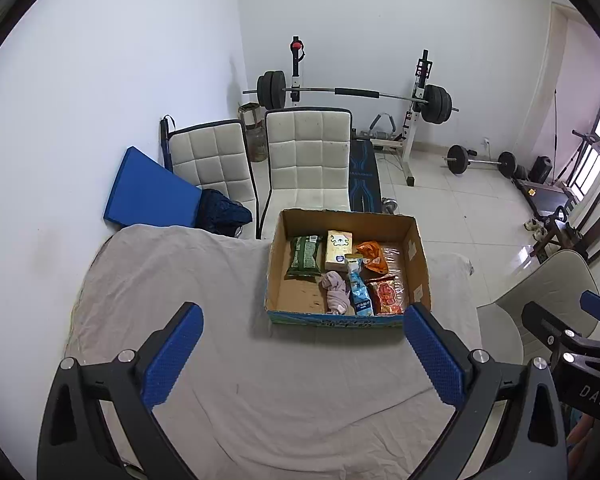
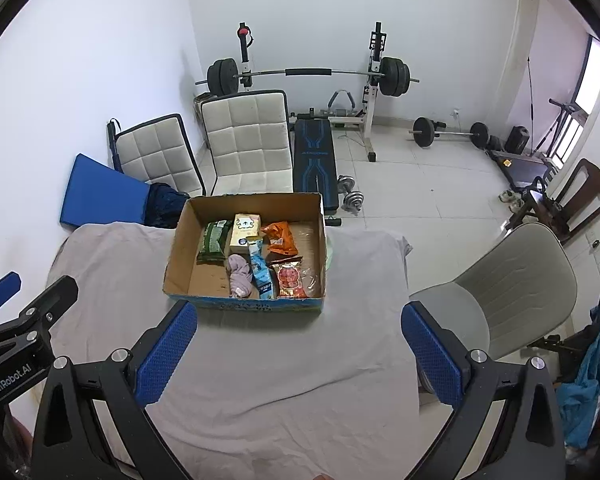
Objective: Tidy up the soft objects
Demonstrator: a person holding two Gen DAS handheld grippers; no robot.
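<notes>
Both grippers are spread wide with nothing in them: left gripper (image 1: 304,354) and right gripper (image 2: 300,350) sit low in frame over the grey cloth (image 1: 204,280). Just past them, mid-frame, the cardboard box (image 2: 180,248) holds a pink sock (image 2: 240,274), snack packets and a tissue pack (image 2: 245,235).

Ahead of the left gripper (image 1: 304,354), a wrinkled matt cloth (image 1: 204,280) covers the table. Its fingers (image 1: 172,354) carry dimpled blue pads — rubbery-looking — on matt black plastic arms with shiny metal bolts. Beyond the fingertips sits a cardboard box (image 1: 418,264), raw brown inside, printed blue outside. In it lie glossy plastic snack packets (image 1: 386,296), a paper-look tissue pack (image 1: 339,250) and a soft pink cloth (image 1: 336,290). Past the right gripper (image 2: 299,354), glossy floor tiles (image 2: 420,200) reflect light.
</notes>
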